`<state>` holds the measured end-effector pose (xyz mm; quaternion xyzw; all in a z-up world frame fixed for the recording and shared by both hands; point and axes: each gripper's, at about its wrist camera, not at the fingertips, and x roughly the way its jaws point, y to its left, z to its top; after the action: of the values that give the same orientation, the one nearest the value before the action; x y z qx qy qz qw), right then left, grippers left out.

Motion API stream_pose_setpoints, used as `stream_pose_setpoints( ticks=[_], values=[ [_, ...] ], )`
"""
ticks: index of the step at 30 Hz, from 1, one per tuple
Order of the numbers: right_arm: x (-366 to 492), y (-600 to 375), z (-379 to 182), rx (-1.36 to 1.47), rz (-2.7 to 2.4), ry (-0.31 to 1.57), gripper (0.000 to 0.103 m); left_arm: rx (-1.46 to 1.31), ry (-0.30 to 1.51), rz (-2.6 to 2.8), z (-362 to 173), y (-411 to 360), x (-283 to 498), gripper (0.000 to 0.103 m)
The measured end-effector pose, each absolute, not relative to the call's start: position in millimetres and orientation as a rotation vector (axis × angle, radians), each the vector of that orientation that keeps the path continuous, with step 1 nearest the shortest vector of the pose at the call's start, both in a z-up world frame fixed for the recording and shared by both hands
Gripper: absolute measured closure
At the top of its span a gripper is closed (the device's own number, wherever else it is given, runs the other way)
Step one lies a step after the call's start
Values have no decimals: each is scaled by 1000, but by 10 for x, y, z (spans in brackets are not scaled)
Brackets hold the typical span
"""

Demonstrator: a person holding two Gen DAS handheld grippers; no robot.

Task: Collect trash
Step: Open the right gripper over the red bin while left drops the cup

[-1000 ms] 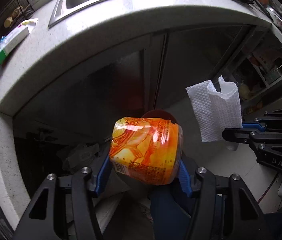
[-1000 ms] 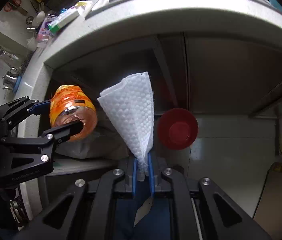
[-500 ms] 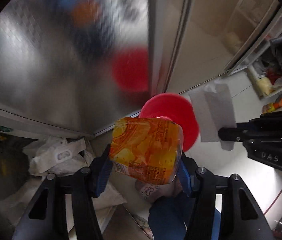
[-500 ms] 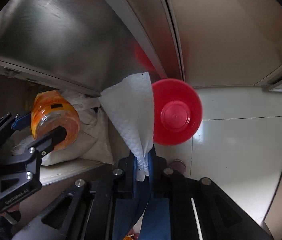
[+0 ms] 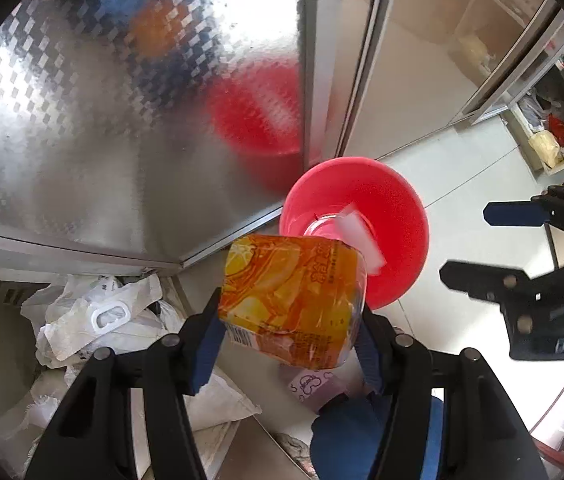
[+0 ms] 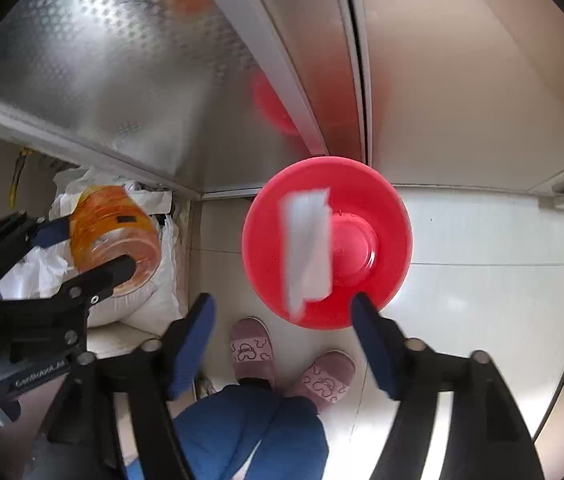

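My left hand-held gripper points down and its 2 blue pads press on the sides of an orange plastic jar, wrapped in an orange and yellow fruit label. The jar lies tilted between the pads, its open mouth turned away from me; in the right wrist view the same jar shows its clear rim, held just left of the red bin.

My right hand-held gripper is opening, its 2 blue pads already standing wide apart with nothing between them. The white paper towel is loose, motion-blurred, over the inside of the red bin and touching neither pad. In the left wrist view the towel shows as a pale blurred strip against the bin's red wall, just beyond the jar; whether it has reached the bottom I cannot tell.

The bin is round, stands on the pale tiled floor, and sits against the foot of a steel cabinet whose patterned door mirrors blurs of red and orange. To the left of the bin, an open compartment under the cabinet holds crumpled white plastic bags.

Below the right hand-held gripper I see my own legs in blue trousers and 2 pink slippers on the floor, near the bin.
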<state>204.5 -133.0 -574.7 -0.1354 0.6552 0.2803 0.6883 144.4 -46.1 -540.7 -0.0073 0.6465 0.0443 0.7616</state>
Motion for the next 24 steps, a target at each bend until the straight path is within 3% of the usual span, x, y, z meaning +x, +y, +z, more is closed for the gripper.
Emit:
stream_pose_setpoints(
  ticks=[3,8,11,24],
  values=[
    [2077,-1503,-5725,-314,647,1451,19,-25,1401,77,-5409,-414,1460,47],
    [2081,-1653,-5716,-312,593,1412,13,-38,1395,50,-5433,-429,1521,47],
    [2078,-1779,-5694,-276,538,1389,4,-39,1391,29,-5452,-478,1564,47],
    [2121,-2099,-5694,-206,419,1386,2,-19,1407,-28,-5515,-629,1777,47]
  ],
)
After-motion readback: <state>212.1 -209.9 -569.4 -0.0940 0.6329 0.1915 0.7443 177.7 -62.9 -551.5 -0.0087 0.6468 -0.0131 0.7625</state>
